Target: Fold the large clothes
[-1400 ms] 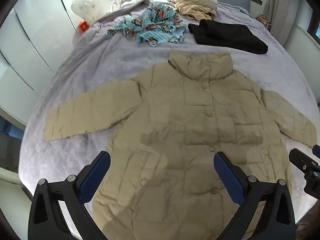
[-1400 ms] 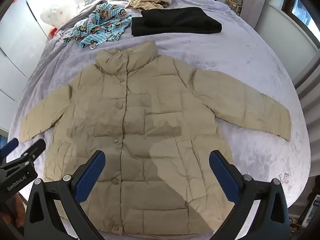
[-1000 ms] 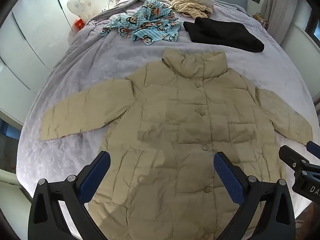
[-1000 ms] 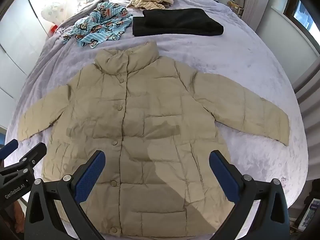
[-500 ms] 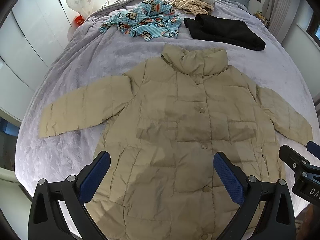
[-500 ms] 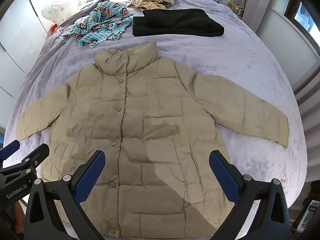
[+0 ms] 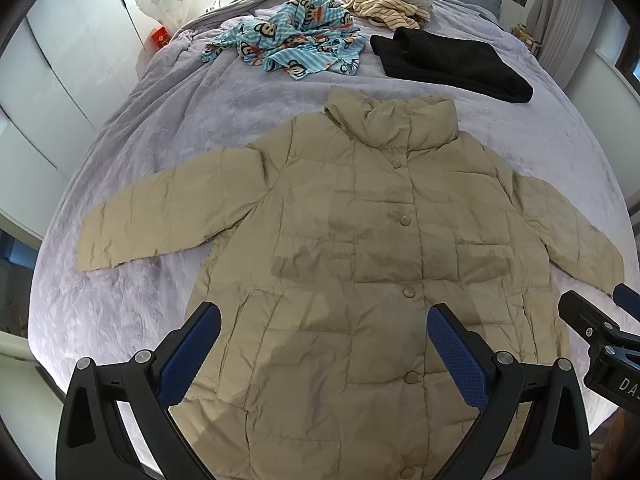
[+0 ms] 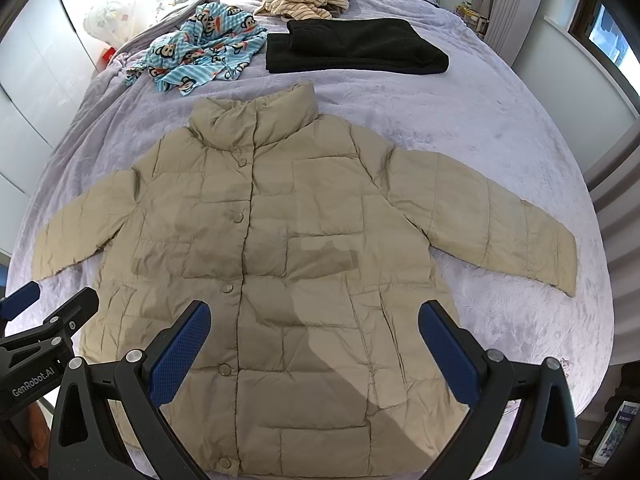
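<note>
**Jacket flat on bed, both claws clear**

Since the earlier frames both views have pulled back slightly from the beige jacket [image 7: 384, 264], which has not shifted. It lies buttoned, front up, sleeves spread, on the lilac bed [image 7: 168, 128]. Left claw [image 7: 323, 350] and right claw [image 8: 314, 346] hover above its hem, spread wide, holding nothing. Beyond the collar lies a folded black garment [image 8: 352, 46].

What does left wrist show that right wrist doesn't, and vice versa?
Left wrist only: the right gripper at the frame's right edge, and more of the wardrobe doors. Right wrist only: the left gripper at its left edge, and the window. Both: the beige jacket spread flat and buttoned on the bed, the monkey-print garment and the black garment beyond it.
</note>
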